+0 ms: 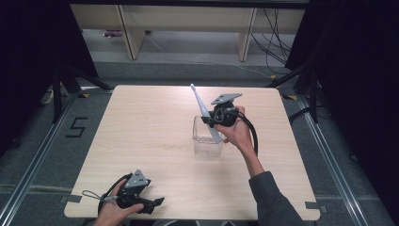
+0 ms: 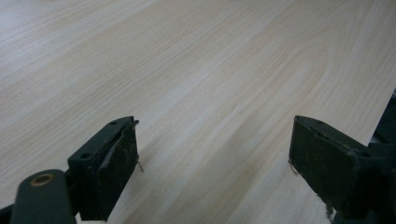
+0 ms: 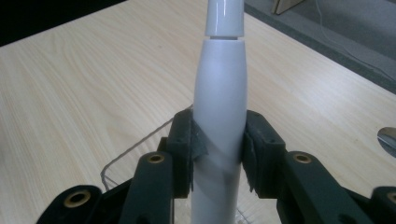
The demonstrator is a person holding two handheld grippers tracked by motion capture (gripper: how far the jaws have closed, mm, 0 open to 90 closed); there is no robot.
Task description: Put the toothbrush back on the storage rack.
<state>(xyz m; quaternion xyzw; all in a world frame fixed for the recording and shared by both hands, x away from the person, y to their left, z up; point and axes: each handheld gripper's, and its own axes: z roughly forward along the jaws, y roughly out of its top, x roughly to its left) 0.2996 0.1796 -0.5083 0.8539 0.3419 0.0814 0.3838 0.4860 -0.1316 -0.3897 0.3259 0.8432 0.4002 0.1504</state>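
From above, we see the right tool (image 1: 217, 117) clamped on a white electric toothbrush (image 1: 203, 113), its lower end inside the clear plastic box (image 1: 207, 139) just below the tool, its slim neck slanting up and away; we judge it is being stood in or lifted from that box. The left tool (image 1: 151, 203) rests on the worktop (image 1: 141, 127), well apart. In the left gripper view its jaws gape over bare wood. In the right gripper view both pads pinch the toothbrush (image 3: 219, 93) body, keeping it upright.
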